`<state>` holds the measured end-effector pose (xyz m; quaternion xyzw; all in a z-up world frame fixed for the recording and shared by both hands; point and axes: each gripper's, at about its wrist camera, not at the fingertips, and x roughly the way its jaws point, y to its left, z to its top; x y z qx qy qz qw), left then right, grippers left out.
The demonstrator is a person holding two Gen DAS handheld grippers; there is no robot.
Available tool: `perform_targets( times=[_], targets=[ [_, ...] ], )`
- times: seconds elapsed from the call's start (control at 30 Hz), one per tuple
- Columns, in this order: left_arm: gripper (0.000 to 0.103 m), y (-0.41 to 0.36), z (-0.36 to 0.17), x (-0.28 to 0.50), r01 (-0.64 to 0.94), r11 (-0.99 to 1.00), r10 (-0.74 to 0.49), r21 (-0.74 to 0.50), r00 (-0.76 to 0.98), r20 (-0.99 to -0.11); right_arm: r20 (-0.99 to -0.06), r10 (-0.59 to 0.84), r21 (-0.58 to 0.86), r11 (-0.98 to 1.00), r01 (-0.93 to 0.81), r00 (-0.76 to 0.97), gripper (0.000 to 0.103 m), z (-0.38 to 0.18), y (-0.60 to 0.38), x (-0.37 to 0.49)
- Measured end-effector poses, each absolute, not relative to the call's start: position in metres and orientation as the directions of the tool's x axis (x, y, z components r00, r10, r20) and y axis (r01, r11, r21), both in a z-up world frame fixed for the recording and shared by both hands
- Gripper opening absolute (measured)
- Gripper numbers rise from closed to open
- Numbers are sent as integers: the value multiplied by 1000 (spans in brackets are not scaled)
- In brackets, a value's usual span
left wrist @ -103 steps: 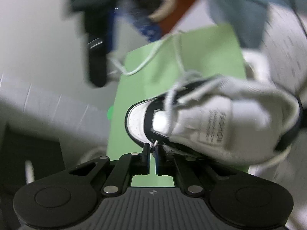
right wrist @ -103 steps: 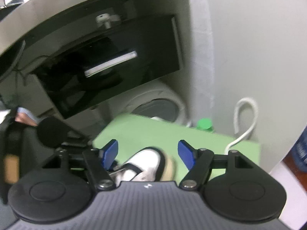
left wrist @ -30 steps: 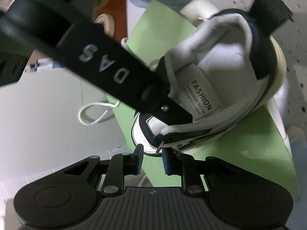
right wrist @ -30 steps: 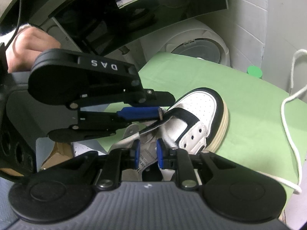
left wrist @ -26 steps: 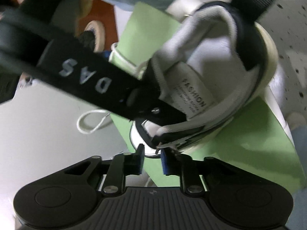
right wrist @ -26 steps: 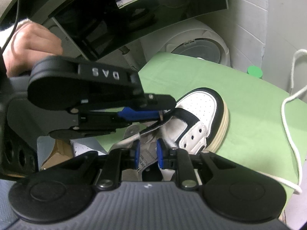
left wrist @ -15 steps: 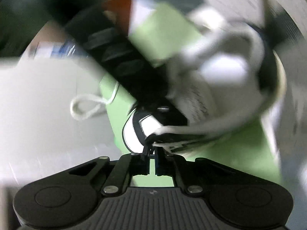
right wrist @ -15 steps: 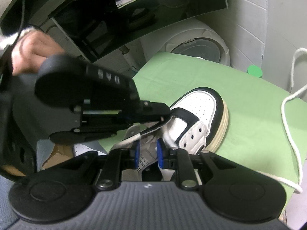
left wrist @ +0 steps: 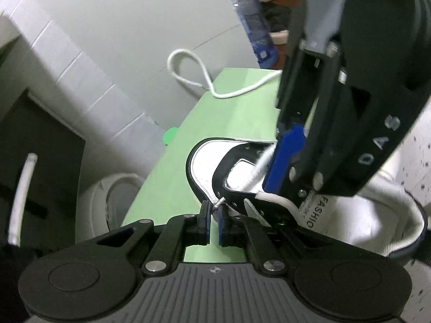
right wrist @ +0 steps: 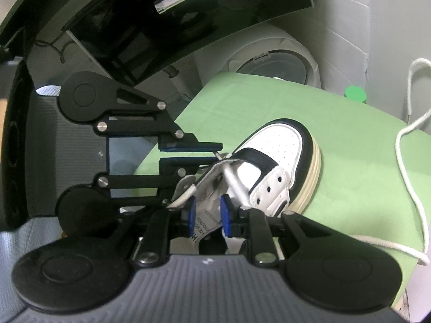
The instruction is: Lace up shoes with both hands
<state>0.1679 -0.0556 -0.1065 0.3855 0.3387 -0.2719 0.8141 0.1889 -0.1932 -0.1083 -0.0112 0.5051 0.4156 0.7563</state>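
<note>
Shoe (left wrist: 204,161) is sitting on the green mat (left wrist: 172,183), toe pointing away, and the left gripper (left wrist: 214,216) is now pinching the lace tip (left wrist: 219,202) where it is poking out by the black eyelet flap; its jaws, a small gap apart a second ago with the tip between them, are now closed on it, so I judge the pull-through is ready to begin. In this left view the right gripper (left wrist: 285,161) is reaching in from above right, where earlier it was crossing from upper left, and the loose lace (left wrist: 204,80) is looping over the mat's far edge. In the right view the shoe (right wrist: 282,145) is lying in much the same spot as before, and the right gripper (right wrist: 207,212) is holding the tongue (right wrist: 207,223) between its narrowly parted blue pads, steadying it as before. The left gripper (right wrist: 215,154) is coming in level from the left, clamped at the flap, rolled over from its earlier pose. The lace (right wrist: 406,167) is trailing off to the right.
</note>
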Motion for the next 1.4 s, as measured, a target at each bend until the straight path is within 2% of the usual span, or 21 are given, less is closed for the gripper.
perform_targets(
  times=[0.1,0.17,0.43,0.67,0.7,0.77,0.9,1.23,1.4],
  targets=[
    [4,-89,-113,117,722,411,-175,557,662,-729,-774,617,400,654,-642,146,22,-107,-193,188],
    [4,-89,-115,101,722,369,-172,586,672,-720,-772,616,391,653,-649,155,21,-103,-195,186],
    [4,-87,-120,112,723,393,-169,568,664,-728,-724,610,208,638,-742,322,22,-69,-197,170],
    [4,-87,-122,115,723,397,-174,566,665,-727,-802,502,36,582,-812,324,18,-89,-165,172],
    [4,-87,-122,114,722,394,-174,568,666,-726,-807,492,22,576,-817,326,17,-92,-161,172],
    [3,-87,-122,113,722,389,-174,573,668,-724,-812,479,6,579,-816,334,5,-97,-156,174],
    [2,-88,-123,112,725,364,-172,585,670,-722,-801,492,6,575,-818,340,5,-100,-150,176],
    [2,-92,-146,89,666,33,-163,745,739,-653,-773,512,-41,547,-836,373,4,-101,-144,170],
    [1,-89,-151,84,647,-106,-182,755,734,-654,-774,514,-37,545,-838,369,4,-107,-154,171]
  ],
)
